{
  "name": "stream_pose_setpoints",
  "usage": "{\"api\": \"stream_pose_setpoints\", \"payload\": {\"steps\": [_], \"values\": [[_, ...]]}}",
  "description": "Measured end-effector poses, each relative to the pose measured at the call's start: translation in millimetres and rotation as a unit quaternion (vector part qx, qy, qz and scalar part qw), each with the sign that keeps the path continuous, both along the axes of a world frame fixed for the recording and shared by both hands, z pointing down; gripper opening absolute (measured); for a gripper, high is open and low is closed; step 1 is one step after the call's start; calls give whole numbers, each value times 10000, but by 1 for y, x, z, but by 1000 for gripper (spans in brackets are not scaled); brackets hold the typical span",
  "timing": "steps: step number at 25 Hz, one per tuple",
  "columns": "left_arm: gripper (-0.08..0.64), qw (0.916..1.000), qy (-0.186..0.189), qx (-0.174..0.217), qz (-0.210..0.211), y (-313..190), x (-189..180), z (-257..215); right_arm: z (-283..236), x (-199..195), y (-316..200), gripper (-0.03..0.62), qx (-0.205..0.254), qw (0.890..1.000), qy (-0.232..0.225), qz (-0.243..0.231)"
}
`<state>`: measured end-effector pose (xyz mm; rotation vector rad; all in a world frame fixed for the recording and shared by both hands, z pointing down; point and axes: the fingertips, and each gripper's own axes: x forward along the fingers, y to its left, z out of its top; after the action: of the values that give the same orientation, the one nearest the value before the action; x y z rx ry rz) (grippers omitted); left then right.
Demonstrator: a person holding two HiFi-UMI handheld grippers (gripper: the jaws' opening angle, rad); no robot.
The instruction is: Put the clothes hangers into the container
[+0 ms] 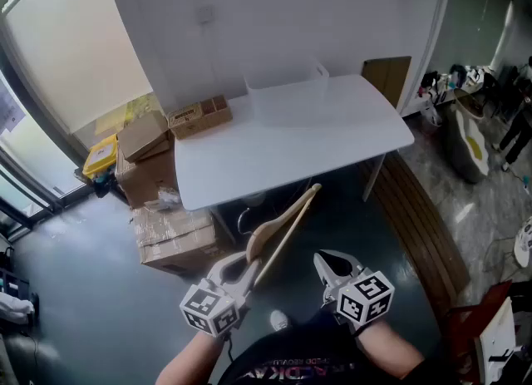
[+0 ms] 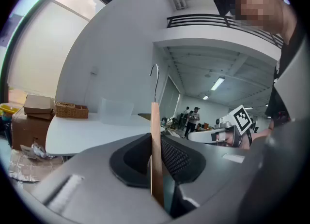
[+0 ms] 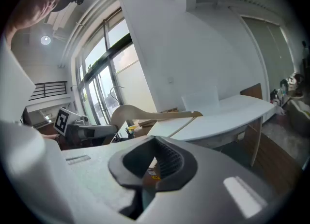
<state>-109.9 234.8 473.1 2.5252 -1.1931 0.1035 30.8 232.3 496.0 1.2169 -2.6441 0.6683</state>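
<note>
A wooden clothes hanger (image 1: 287, 224) juts up and forward from my left gripper (image 1: 249, 260), whose jaws are shut on its lower end, below the table's front edge. In the left gripper view the hanger (image 2: 156, 121) stands edge-on between the pads, its metal hook (image 2: 154, 75) at the top. A clear plastic container (image 1: 287, 101) stands at the back of the white table (image 1: 349, 138) and appears as well in the left gripper view (image 2: 116, 111). My right gripper (image 1: 326, 263) hangs beside the left one, shut and empty. The right gripper view shows the hanger (image 3: 145, 115) and the container (image 3: 201, 97).
Cardboard boxes (image 1: 150, 163) are stacked left of the table, with a yellow bin (image 1: 100, 156) behind them. A compartmented brown box (image 1: 199, 117) sits on the table's left corner. Wooden slats (image 1: 424, 225) lie on the floor at right. People (image 2: 191, 119) stand far off.
</note>
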Motion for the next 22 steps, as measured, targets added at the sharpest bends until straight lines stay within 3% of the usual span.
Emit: {"api": "stream_pose_setpoints", "payload": {"steps": [22], "values": [[58,10000,38,-8,39,0,7,2,-1,7,0,2,-5,9998,-180,71]]}}
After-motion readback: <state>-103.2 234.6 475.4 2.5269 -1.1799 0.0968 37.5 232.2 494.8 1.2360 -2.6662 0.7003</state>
